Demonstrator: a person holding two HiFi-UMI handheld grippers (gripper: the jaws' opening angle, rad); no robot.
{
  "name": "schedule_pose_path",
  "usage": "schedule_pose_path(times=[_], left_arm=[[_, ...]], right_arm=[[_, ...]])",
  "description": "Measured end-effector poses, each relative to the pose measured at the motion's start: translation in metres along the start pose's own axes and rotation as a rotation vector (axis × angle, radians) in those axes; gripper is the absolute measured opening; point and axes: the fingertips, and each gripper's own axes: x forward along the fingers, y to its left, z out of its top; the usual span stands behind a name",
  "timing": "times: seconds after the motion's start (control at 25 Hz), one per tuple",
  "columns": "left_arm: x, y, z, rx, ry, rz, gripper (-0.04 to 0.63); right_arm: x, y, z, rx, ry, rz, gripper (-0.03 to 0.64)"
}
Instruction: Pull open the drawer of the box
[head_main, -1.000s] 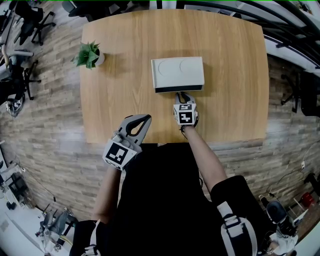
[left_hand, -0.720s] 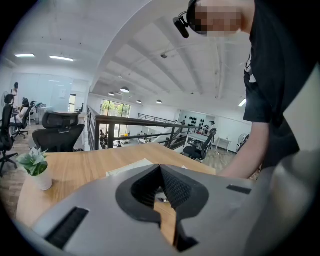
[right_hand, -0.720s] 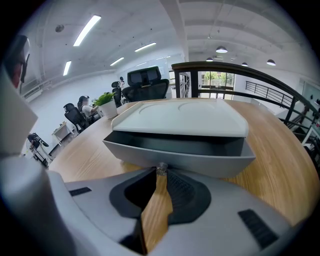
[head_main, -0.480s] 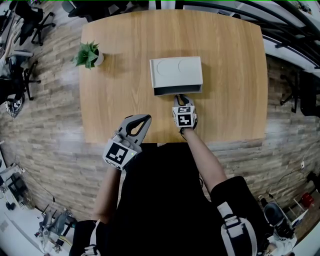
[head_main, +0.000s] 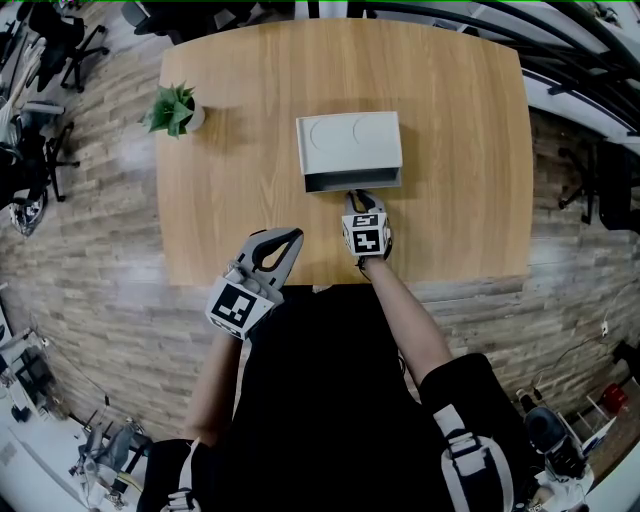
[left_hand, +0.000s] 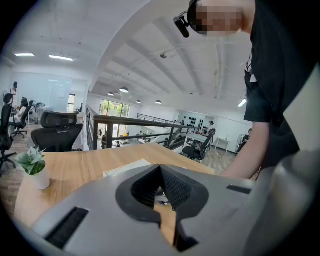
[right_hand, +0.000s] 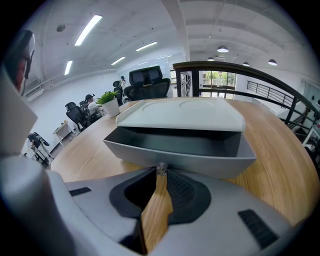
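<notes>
head view: a grey box (head_main: 349, 143) sits near the middle of the wooden tabletop (head_main: 460, 120), its drawer (head_main: 352, 181) drawn partly out toward the person. the right claw (head_main: 356, 194) meets the middle of the drawer front, with its marker cube (head_main: 367, 232) just behind. the left claw (head_main: 284, 241) hangs over the near edge of the tabletop, well apart from the box. a small potted plant (head_main: 176, 108) stands at the far left corner.

left gripper view: the jaws of the left claw (left_hand: 161, 166) meet at their tips with nothing between them. beyond them lie the tabletop (left_hand: 75, 170), the pale top of the box (left_hand: 125, 168) and the potted plant (left_hand: 33, 165). the person's arm (left_hand: 250, 155) reaches in at the right.

right gripper view: the jaws of the right claw (right_hand: 161, 172) are pinched onto a small knob (right_hand: 161, 168) at the centre of the drawer (right_hand: 200, 159) front. the drawer's dark interior is exposed beneath the box (right_hand: 182, 114) lid. the plant (right_hand: 110, 102) stands at the far left.
</notes>
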Motion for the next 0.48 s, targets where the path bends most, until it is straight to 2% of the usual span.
schedule_pose_path(times=[0.48], left_arm=[[0.0060, -0.0062, 0.0030, -0.001, -0.021, -0.007, 0.021]], right_arm=[[-0.0070, 0.0034, -0.0085, -0.025, 0.005, 0.018, 0.078]])
